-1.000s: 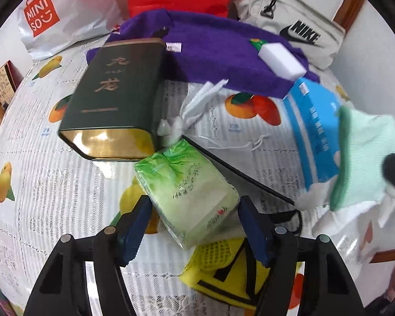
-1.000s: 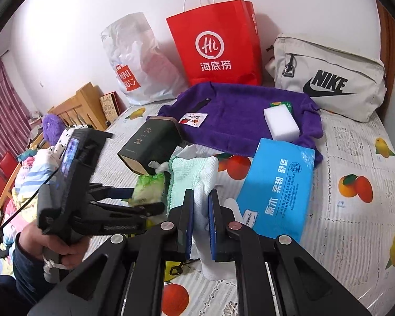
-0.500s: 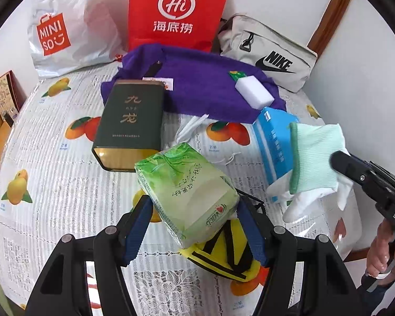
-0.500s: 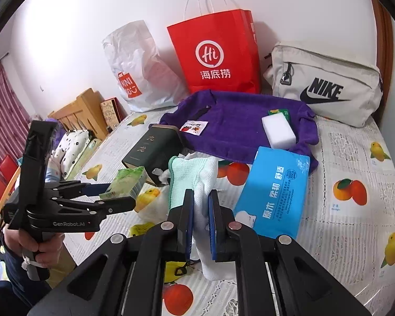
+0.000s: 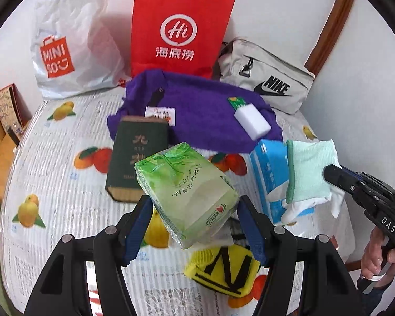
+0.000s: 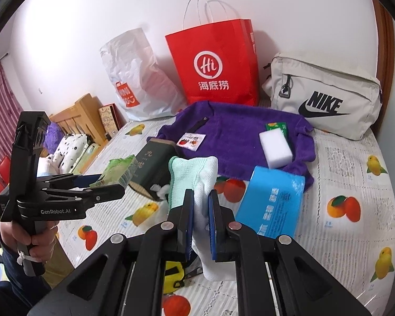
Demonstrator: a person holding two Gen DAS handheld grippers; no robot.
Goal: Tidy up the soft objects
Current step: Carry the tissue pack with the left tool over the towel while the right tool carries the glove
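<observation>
My left gripper [image 5: 194, 208] is shut on a green soft tissue pack [image 5: 187, 192] and holds it tilted in the air above the fruit-print tablecloth [image 5: 52, 173]. My right gripper [image 6: 200, 202] is shut on a mint-green and white cloth [image 6: 194, 171], which hangs below the pads. In the right wrist view the left gripper [image 6: 110, 184] and its tissue pack [image 6: 121, 169] are at the left, held by a hand. In the left wrist view the cloth [image 5: 308, 171] hangs at the right from the right gripper [image 5: 331, 173].
On the table lie a purple towel [image 5: 202, 115] with a white sponge [image 5: 252, 121], a dark green tin [image 5: 137, 158], a blue tissue pack [image 5: 268, 173] and a yellow fabric item [image 5: 223, 271]. At the back stand a red bag [image 5: 179, 34], a white plastic bag [image 5: 65, 47] and a grey bag [image 5: 266, 79].
Both grippers have risen with their loads. The green pack has come up off the table, and the left wrist view has tilted up, taking in more of the bags at the wall.
</observation>
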